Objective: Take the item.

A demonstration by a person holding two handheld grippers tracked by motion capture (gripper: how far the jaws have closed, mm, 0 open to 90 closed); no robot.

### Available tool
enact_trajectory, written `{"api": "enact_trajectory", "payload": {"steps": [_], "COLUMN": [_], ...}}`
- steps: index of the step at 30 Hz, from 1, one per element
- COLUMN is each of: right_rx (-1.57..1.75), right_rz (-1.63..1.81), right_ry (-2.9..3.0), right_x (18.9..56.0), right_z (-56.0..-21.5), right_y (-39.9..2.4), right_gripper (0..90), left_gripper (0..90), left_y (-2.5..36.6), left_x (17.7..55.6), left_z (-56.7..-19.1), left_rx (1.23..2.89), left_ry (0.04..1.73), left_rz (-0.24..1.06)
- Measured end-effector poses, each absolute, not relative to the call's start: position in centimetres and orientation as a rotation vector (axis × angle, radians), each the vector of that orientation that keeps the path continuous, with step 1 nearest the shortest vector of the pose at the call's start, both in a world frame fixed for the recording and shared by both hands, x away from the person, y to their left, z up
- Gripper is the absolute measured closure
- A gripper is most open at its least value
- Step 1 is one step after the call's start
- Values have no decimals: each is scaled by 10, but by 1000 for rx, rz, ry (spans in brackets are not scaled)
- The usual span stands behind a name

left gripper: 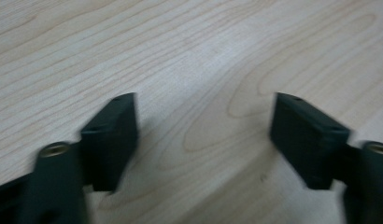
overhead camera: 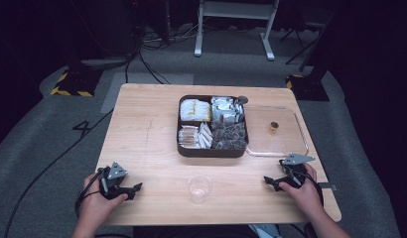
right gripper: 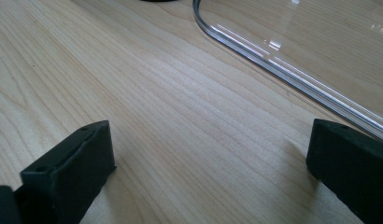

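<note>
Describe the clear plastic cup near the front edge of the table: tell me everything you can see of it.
The cup is a small, see-through tumbler that looks like thin plastic, wider at the rim than at the base. It stands upright and looks empty. It sits on the wooden table near the front edge, about midway between the left gripper and the right gripper, in front of the dark divided tray. Nothing touches it but the table.

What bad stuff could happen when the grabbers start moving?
1. The clear plastic cup stands alone near the table's front edge between both grippers; a sideways sweep might tip it or push it off.
2. The right gripper is open right beside the clear lid; moving forward, a jaw could catch its rim and shove it into the compartment tray.
</note>
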State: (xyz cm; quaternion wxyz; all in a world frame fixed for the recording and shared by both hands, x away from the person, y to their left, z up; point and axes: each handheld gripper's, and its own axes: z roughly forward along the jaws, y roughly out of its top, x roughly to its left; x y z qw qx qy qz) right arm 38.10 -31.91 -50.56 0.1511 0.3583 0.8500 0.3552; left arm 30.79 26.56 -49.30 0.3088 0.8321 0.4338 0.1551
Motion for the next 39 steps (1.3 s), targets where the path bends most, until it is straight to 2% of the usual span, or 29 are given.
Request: {"api": "enact_trajectory", "payload": {"steps": [1, 2, 4, 6, 7, 9, 12, 18, 21, 25, 29, 30, 32, 39], "right_rx": [1029, 1022, 1014, 1014, 1014, 1013, 1014, 1014, 1014, 1014, 1014, 1014, 1014, 1013], "right_rz": [1020, 1021, 1024, 1023, 1023, 1024, 1024, 1024, 1024, 1024, 1024, 1024, 1024, 1024], "right_ry": [2441, 2443, 2449, 2448, 2448, 2448, 2448, 2448, 2448, 2448, 2448, 2448, 2448, 2448], "right_x": [381, 381, 382, 382, 382, 382, 382, 382, 382, 382, 382, 382, 382, 382], "right_z": [-506, -506, -506, -506, -506, -506, -506, -506, -506, -506, -506, -506, -506, -506], "right_y": [-319, -319, -319, -319, -319, -319, -319, -319, -319, -319, -319, -319, -319, -319], "right_gripper": [9, 9, 9, 9, 9, 9, 9, 9, 9, 9, 9, 9, 9, 9], "left_gripper": [227, 227, 268, 269, 327, 359, 420, 423, 462, 467, 463, 439, 431, 439], "left_y": [266, 264, 260, 257, 253, 250, 239, 226, 221, 214, 210, 210, 207, 194], "left_x": [308, 307, 303, 302, 302, 302, 305, 316, 322, 332, 343, 346, 351, 370], "left_z": [-493, -490, -481, -477, -469, -465, -449, -428, -423, -414, -406, -404, -399, -386], "left_rx": [2199, 2194, 2191, 2169, 2150, 2143, 2143, 2091, 2106, 2099, 2061, 2057, 2061, 2062], "left_ry": [1147, 1160, 1197, 1226, 1259, 1256, 1191, 1112, 1105, 1065, 1045, 1044, 1093, 1000], "left_rz": [410, 408, 389, 370, 320, 310, 310, 328, 335, 388, 379, 386, 361, 358]}}
